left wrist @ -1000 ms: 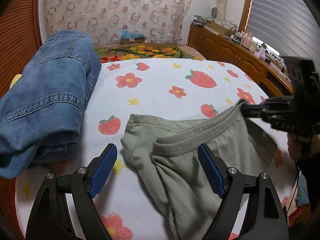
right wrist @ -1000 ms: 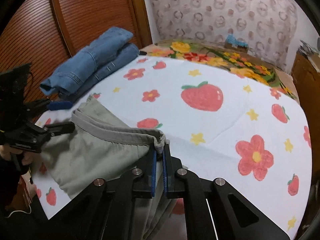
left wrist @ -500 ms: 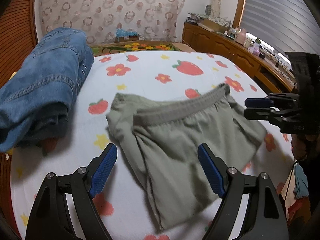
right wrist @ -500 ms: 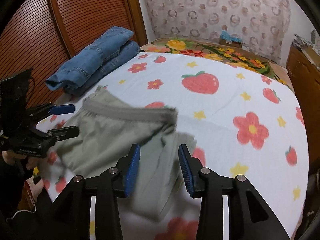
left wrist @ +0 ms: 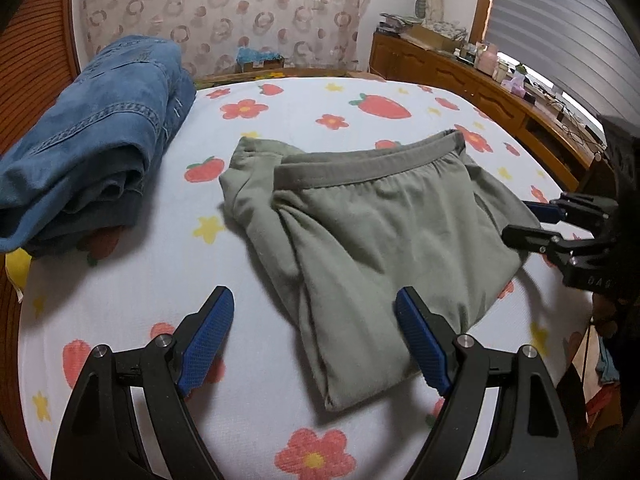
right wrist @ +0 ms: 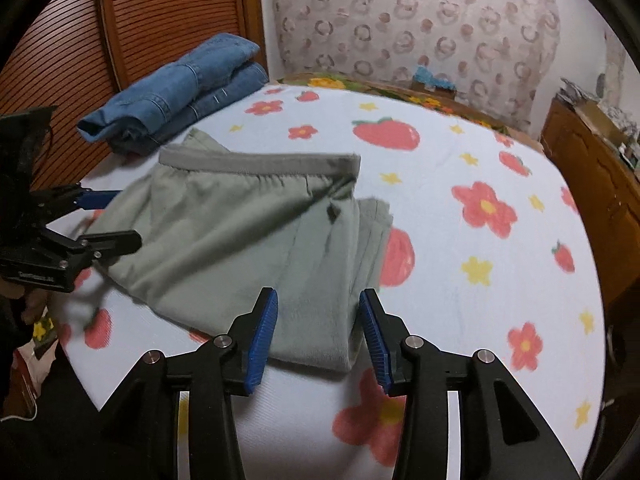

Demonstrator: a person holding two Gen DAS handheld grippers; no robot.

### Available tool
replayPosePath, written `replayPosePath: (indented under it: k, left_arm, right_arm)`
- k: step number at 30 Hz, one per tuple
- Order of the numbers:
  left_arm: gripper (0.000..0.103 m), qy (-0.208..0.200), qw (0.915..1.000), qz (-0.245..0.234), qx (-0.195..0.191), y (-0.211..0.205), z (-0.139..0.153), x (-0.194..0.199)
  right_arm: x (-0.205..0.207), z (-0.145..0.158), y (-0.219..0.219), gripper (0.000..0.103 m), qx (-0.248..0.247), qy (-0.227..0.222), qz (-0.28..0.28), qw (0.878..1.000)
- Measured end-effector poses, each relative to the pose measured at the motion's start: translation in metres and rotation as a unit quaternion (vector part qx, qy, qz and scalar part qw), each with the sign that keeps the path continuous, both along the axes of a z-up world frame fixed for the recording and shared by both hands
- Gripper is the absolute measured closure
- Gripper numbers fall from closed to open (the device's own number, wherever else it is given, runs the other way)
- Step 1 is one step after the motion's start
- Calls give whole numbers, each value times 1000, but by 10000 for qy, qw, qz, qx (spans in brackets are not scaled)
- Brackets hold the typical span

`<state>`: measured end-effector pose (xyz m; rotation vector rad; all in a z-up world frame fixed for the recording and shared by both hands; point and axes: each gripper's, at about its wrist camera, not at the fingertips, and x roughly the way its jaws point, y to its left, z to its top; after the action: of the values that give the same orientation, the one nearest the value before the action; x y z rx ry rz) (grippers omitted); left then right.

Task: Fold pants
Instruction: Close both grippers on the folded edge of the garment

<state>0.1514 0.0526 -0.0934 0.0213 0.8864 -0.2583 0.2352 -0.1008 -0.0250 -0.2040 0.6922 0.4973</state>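
Since a second ago the right tongs (right wrist: 316,336) have let go of the waistband corner they were pinching; their jaws have just been opening, and the green pants (left wrist: 372,236) have dropped flat onto the bed (left wrist: 280,432).

Left wrist view: the left tongs (left wrist: 316,336) stand spread wide over the near end of the pants, gripping nothing, one blue pad above bare sheet and the other at the cloth's near right edge. The pants lie as a folded bundle in the middle of the bed, waistband (left wrist: 360,168) on the far side. Folded blue jeans (left wrist: 92,140) sit well apart at the far left. The right tongs show at the right edge of the garment, parted.

Right wrist view: the right tongs hang partly spread above the near edge of the pants, nothing between the pads. Layered edges show at the bundle's right side.

I judge the folding nearly done; perhaps only a last tidy or a move beside the jeans remains.
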Motion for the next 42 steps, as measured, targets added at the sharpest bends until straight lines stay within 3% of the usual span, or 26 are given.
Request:
replayPosePath:
  k: [6,10,18,25,31,39,41,42]
  left_arm:
    - [16,-182,9998,27,32,2,-3,-6]
    - [16,-217,9997,68,36,3,-3,-8]
    - [16,-69,9997,216,-98,11,0,-18]
    - [49,-277,9992,47,-287,9,10,-47]
    - [56,-229,9995,-72,-199,2,3,-49]
    - [56,-251,9995,-31,-173,1,2,-47]
    - [71,-283,9993,-77,-211,0,2,-47]
    - [85,-306,9991,-113,-265,0,3,-48]
  right_arm:
    - [-3,-3,-8,47,279,-25,-181,9994]
    - [-3,-5,-3,40,162,-73,-64,9998]
    - [-1,-5,-3,40,167,-61,-59,9998]
    - [0,-4,-7,40,279,-8,-110,9996]
    - [-11,6,-19,40,476,-55,-18,9988]
    - [-21,-6,-35,60,464,93,16,9989]
    - [-21,-5,-36,76,542,122,79,9984]
    - [-21,-4,-35,81,576,141,152,9981]
